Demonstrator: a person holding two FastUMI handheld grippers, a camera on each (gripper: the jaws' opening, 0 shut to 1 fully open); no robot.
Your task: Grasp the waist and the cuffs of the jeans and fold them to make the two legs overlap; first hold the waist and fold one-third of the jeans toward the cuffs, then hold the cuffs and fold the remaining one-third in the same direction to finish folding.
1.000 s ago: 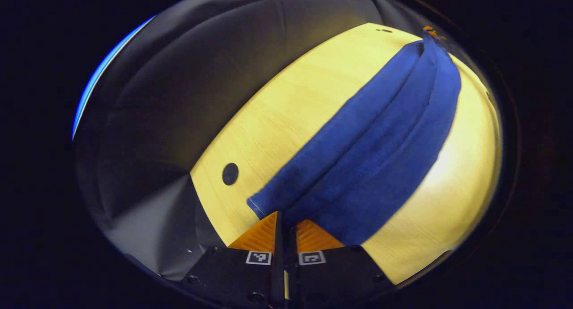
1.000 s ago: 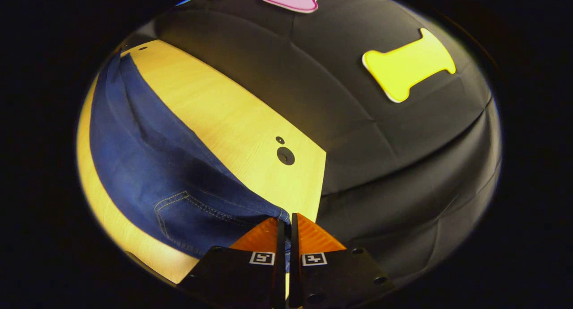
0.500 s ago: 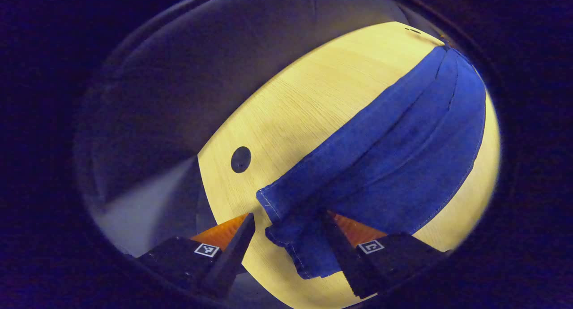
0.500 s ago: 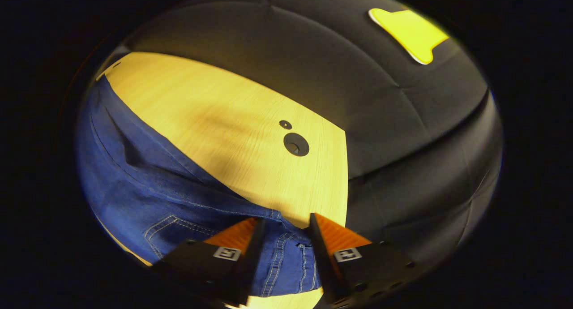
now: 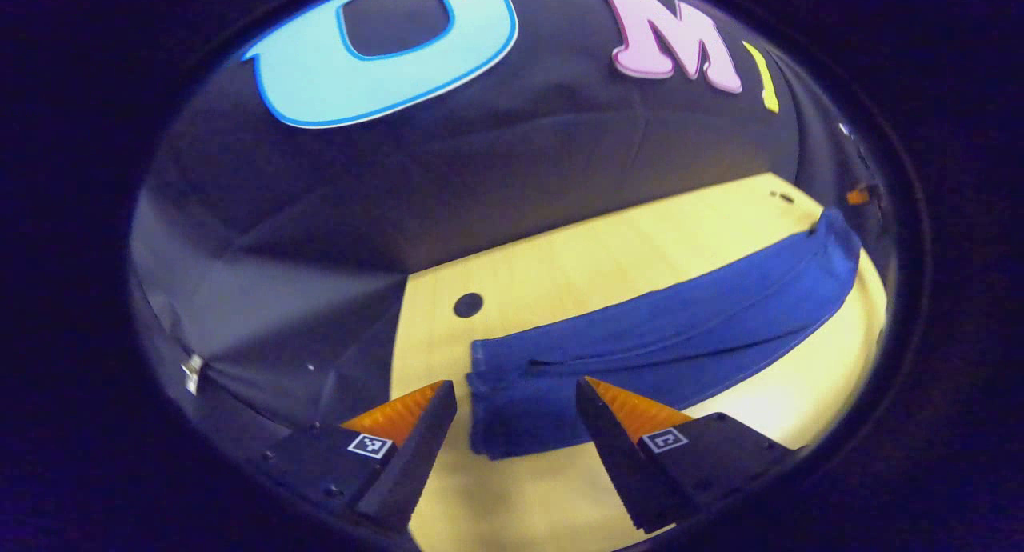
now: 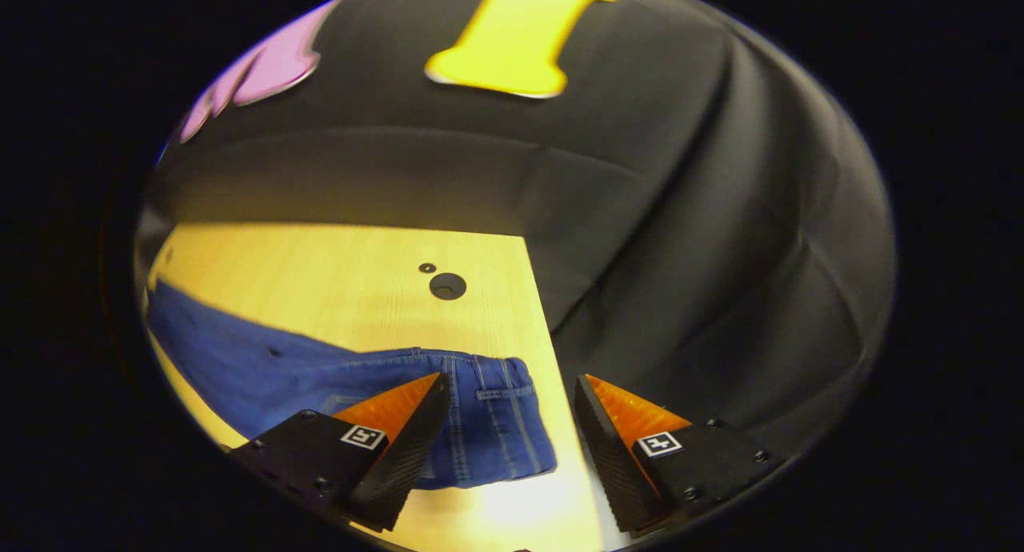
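Blue jeans (image 5: 664,344) lie flat, legs overlapped, on pale wood worktop (image 5: 608,256) | left hand-held gripper (image 5: 516,408) released above cuffs (image 5: 512,408) | right hand-held gripper (image 6: 508,408) released above waist (image 6: 496,424)

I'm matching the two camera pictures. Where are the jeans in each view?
Left gripper view: jeans run from cuffs at bottom centre to the right edge.
Right gripper view: jeans lie lower left, waist end at bottom centre.
Shared landmark: the wooden table.
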